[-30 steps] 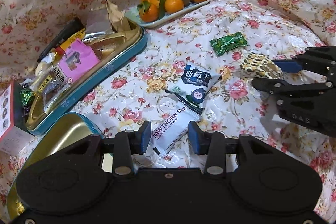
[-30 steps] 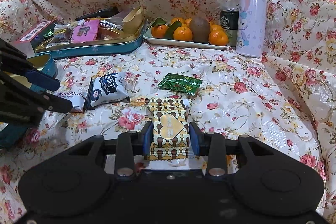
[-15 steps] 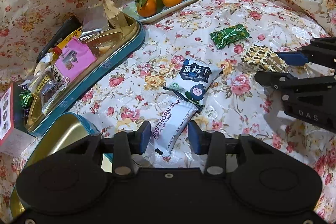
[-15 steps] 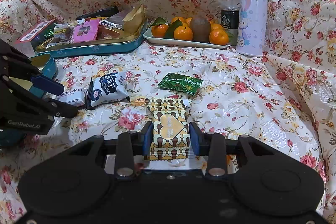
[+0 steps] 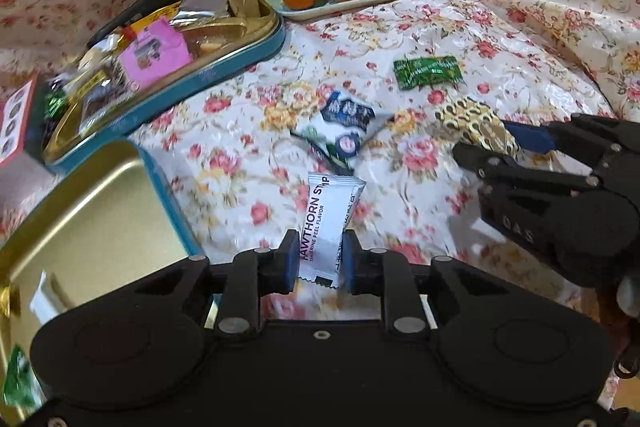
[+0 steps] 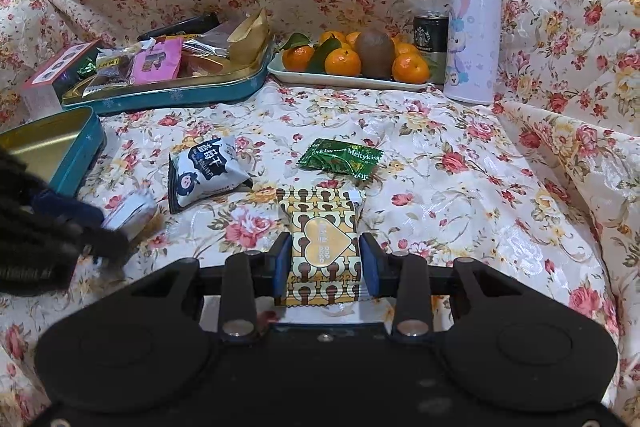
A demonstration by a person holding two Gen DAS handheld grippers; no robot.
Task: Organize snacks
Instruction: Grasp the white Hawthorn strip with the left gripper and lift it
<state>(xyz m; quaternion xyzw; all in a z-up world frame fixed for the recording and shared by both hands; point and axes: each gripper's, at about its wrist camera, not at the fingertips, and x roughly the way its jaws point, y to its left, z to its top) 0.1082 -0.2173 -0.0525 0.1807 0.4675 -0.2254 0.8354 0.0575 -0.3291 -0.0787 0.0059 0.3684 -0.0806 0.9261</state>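
White hawthorn strip packet (image 5: 329, 227) clenched crosswise in the left claw (image 5: 320, 261), just closed on it, long axis pointing far; open gold tin (image 5: 92, 227) lies immediately left; right claw (image 6: 325, 261) grasps the gold-patterned packet (image 6: 320, 235)

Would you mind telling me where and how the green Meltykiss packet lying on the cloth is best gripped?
The green Meltykiss packet lies flat and alone on the floral cloth, long side across the right wrist view. I would come from above and pinch across its narrow width at the puffed middle, since the crimped ends look thin and flat against the cloth. Both grippers look occupied now.
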